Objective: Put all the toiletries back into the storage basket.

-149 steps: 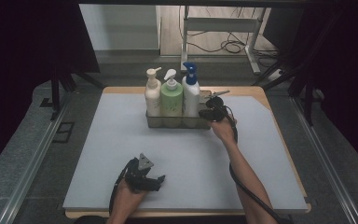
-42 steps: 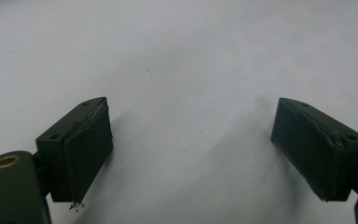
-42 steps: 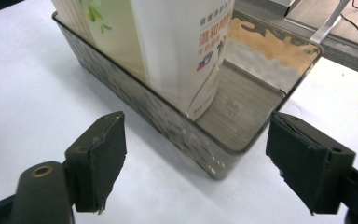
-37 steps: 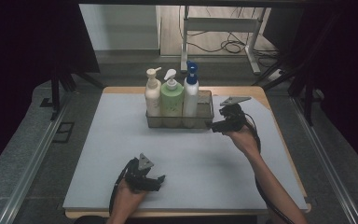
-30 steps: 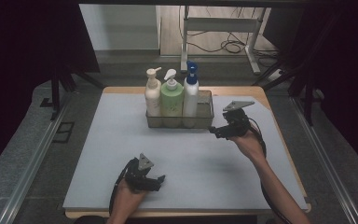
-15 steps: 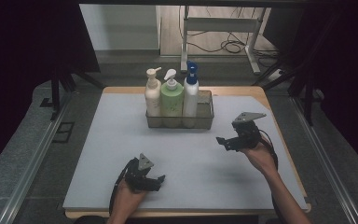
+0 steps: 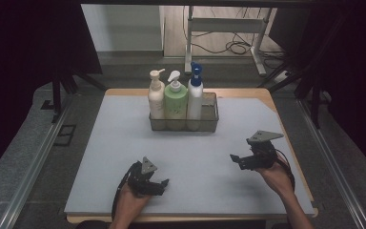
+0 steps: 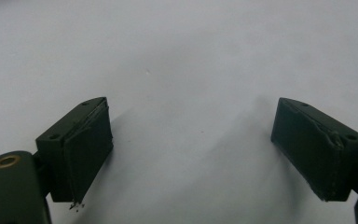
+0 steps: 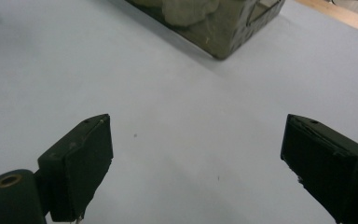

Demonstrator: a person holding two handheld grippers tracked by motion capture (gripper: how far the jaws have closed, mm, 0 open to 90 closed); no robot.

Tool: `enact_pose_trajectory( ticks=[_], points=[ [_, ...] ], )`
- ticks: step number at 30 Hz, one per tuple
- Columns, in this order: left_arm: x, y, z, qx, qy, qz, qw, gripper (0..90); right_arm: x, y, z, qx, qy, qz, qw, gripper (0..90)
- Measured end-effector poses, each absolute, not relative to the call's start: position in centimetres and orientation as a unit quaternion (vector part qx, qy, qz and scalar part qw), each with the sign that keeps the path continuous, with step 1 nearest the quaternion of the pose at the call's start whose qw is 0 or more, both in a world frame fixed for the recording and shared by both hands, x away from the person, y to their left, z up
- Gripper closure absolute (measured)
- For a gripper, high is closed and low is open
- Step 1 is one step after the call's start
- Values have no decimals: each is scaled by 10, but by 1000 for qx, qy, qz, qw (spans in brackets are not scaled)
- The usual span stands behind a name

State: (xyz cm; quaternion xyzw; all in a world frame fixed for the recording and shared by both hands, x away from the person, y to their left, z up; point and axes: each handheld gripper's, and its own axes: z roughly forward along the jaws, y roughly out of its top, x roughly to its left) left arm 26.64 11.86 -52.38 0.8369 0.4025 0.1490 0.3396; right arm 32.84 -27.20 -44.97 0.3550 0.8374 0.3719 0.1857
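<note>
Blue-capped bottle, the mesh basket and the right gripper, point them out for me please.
blue-capped bottle (image 7: 195,102), high view, on its white body.
mesh basket (image 7: 211,112), high view, on its right end wall.
right gripper (image 7: 233,159), high view, between its open jaw tips.

pale grey flat mat (image 7: 124,143): beneath left tongs (image 7: 163,183) and right tongs (image 7: 234,159) | light wooden tabletop edge (image 7: 267,95): beyond right tongs | grey metal stand (image 7: 224,26): far ahead of both | black floor cables (image 7: 238,47): by stand
</note>
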Motion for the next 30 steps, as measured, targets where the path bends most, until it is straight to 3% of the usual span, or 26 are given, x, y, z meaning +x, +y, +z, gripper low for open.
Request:
enact_pose_trajectory(
  ticks=[22,30],
  points=[
    [266,119,-524,838,401,149,338,123,293,-289,-519,370,849,345,153,73],
    [266,119,-524,838,402,148,338,122,292,-290,-521,375,843,351,156,78]
  ],
)
